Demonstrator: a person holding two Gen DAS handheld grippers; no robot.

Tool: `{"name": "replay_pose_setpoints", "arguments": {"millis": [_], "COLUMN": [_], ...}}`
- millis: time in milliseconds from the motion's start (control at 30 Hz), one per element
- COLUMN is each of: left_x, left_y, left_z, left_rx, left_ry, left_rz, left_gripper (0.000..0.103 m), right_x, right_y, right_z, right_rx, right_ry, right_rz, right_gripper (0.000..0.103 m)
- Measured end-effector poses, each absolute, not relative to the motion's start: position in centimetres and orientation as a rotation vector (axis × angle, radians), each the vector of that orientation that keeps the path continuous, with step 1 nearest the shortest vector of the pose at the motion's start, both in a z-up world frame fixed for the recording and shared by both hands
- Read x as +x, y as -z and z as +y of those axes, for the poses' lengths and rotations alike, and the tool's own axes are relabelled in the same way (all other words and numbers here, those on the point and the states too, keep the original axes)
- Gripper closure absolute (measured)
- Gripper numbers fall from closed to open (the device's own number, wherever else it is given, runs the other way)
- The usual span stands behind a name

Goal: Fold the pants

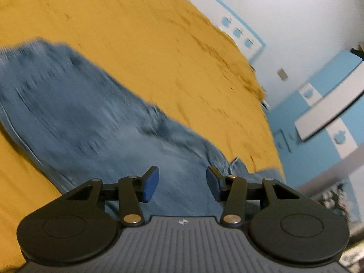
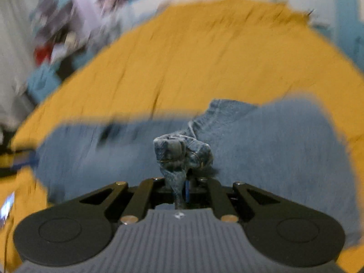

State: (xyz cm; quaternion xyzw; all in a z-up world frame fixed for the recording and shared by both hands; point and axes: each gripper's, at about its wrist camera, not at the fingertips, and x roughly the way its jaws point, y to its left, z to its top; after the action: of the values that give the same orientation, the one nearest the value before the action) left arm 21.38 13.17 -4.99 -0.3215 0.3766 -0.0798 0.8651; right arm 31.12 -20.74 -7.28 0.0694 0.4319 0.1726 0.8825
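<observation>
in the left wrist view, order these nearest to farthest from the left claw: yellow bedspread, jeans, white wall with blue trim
1. jeans: directly under the open left claw.
2. yellow bedspread: beyond and around the jeans.
3. white wall with blue trim: past the bed, upper right.

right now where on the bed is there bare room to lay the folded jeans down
The broad stretch of mustard-yellow bedspread beyond the blue denim jeans, up to the white and blue wall, is bare. So is a narrower strip left of the jeans. The near side is crowded: open left tongs over denim, right tongs clamping a bunch.
</observation>
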Motion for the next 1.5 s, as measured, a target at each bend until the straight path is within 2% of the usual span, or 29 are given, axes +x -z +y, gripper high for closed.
{"name": "replay_pose_setpoints", "arguments": {"millis": [100, 200, 300, 367, 567, 633, 733, 800, 833, 933, 1000, 1067, 1233, 1267, 1333, 1500], "left_x": [21.9, 23.4, 24.5, 25.3, 29.1, 30.3, 31.8, 32.5, 32.8, 33.2, 33.4, 33.5, 33.3, 33.5, 33.0, 30.3], "left_y": [7.3, 9.1, 9.9, 10.4, 12.3, 13.1, 14.2, 14.8, 15.0, 15.5, 15.7, 15.8, 16.5, 16.4, 16.0, 11.6], "left_z": [12.3, 11.1, 9.5, 8.3, 5.6, 4.7, 3.5, 2.8, 2.5, 2.1, 1.7, 1.2, 0.6, 0.4, 0.2, -0.9], "left_rx": [-0.739, -0.786, -0.787, -0.795, -0.791, -0.789, -0.78, -0.757, -0.741, -0.724, -0.722, -0.699, -0.694, -0.699, -0.675, -0.566], "left_ry": [0.204, 0.246, 0.289, 0.328, 0.385, 0.394, 0.424, 0.424, 0.422, 0.453, 0.49, 0.521, 0.548, 0.54, 0.516, 0.498], "left_rz": [0.841, 0.896, 0.923, 0.935, 1.004, 1.029, 1.057, 1.075, 1.083, 1.078, 1.08, 1.085, 1.095, 1.098, 1.083, 0.925], "left_gripper": [0.048, 0.048, 0.048, 0.046, 0.043, 0.043, 0.043, 0.043, 0.043, 0.044, 0.052, 0.067, 0.075, 0.083, 0.091, 0.094], "right_x": [29.9, 29.2, 29.1, 28.1, 24.6, 23.8, 24.8, 25.4, 25.6, 26.9, 27.5, 28.1, 29.0, 29.0, 29.2, 28.6], "right_y": [10.7, 11.7, 11.1, 10.3, 7.0, 5.4, 4.0, 3.8, 3.6, 4.6, 5.3, 5.9, 6.9, 7.0, 7.0, 6.3], "right_z": [-18.7, -18.4, -18.2, -17.6, -18.9, -19.9, -20.4, -20.6, -21.1, -21.9, -22.0, -22.1, -22.1, -22.3, -22.3, -22.2], "right_rx": [0.102, 0.052, 0.063, 0.053, 0.065, 0.075, 0.037, -0.005, -0.001, 0.049, 0.064, 0.078, 0.092, 0.097, 0.102, 0.106], "right_ry": [-0.394, -0.402, -0.423, -0.447, -0.459, -0.455, -0.409, -0.363, -0.351, -0.338, -0.326, -0.322, -0.316, -0.316, -0.31, -0.303], "right_rz": [0.997, 1.004, 1.005, 0.995, 0.927, 0.885, 0.853, 0.838, 0.841, 0.86, 0.863, 0.861, 0.853, 0.853, 0.855, 0.832], "right_gripper": [0.1, 0.098, 0.087, 0.073, 0.058, 0.056, 0.059, 0.065, 0.071, 0.075, 0.075, 0.075, 0.075, 0.075, 0.075, 0.073]}}
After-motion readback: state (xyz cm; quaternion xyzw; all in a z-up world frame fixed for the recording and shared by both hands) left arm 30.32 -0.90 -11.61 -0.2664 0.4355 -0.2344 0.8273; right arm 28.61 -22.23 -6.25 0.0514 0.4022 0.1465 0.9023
